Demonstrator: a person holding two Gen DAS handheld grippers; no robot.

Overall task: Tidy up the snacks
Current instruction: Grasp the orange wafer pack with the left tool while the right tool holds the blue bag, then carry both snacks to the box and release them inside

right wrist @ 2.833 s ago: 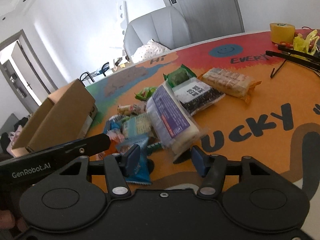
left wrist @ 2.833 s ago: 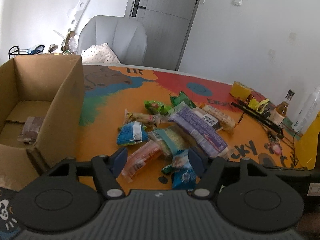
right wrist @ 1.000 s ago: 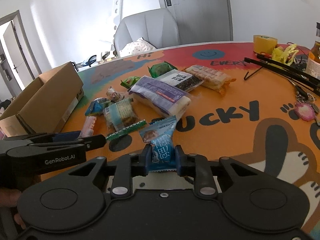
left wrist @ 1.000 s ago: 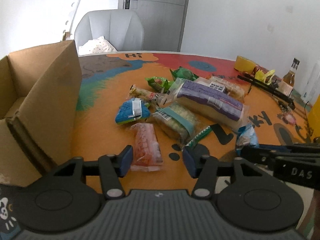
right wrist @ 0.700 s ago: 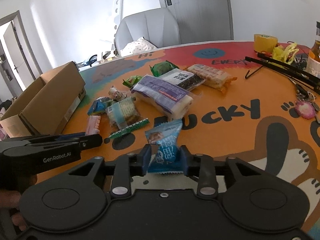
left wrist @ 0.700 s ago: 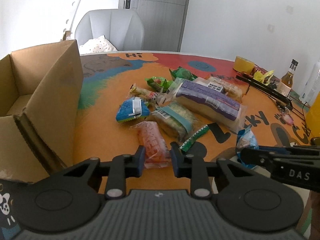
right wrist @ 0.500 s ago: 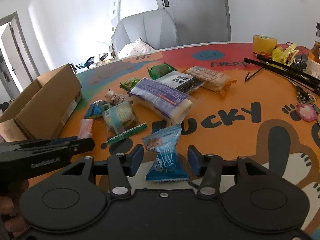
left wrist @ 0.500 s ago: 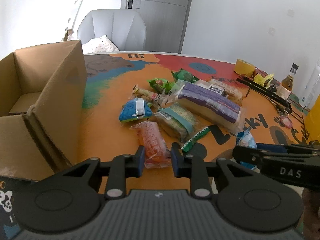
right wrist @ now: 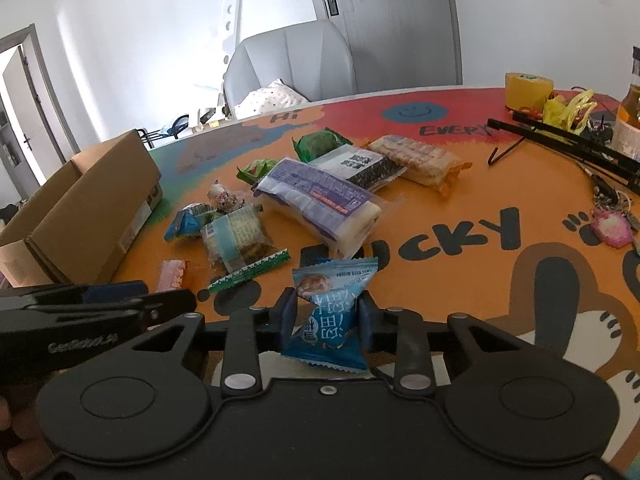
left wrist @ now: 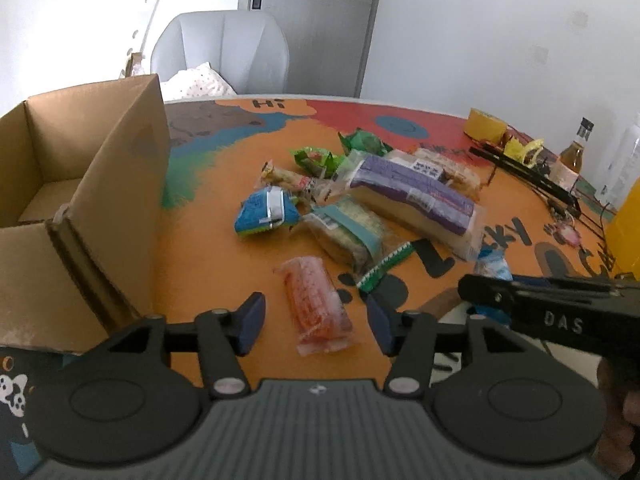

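A small blue foil snack packet [right wrist: 329,316] sat pinched between the pads of the right gripper [right wrist: 326,317], its crimped top fanning out above the fingers. The left gripper [left wrist: 316,318] had its jaws opening, a pink-orange clear-wrapped snack bar [left wrist: 314,305] lying flat between them on the orange cartoon-printed table [left wrist: 208,256], untouched by either pad. Ahead of both claws lay the snack pile, a long purple-labelled clear pack [left wrist: 414,196] the biggest in it. An open brown cardboard box [left wrist: 80,200] stood to the left gripper's left.
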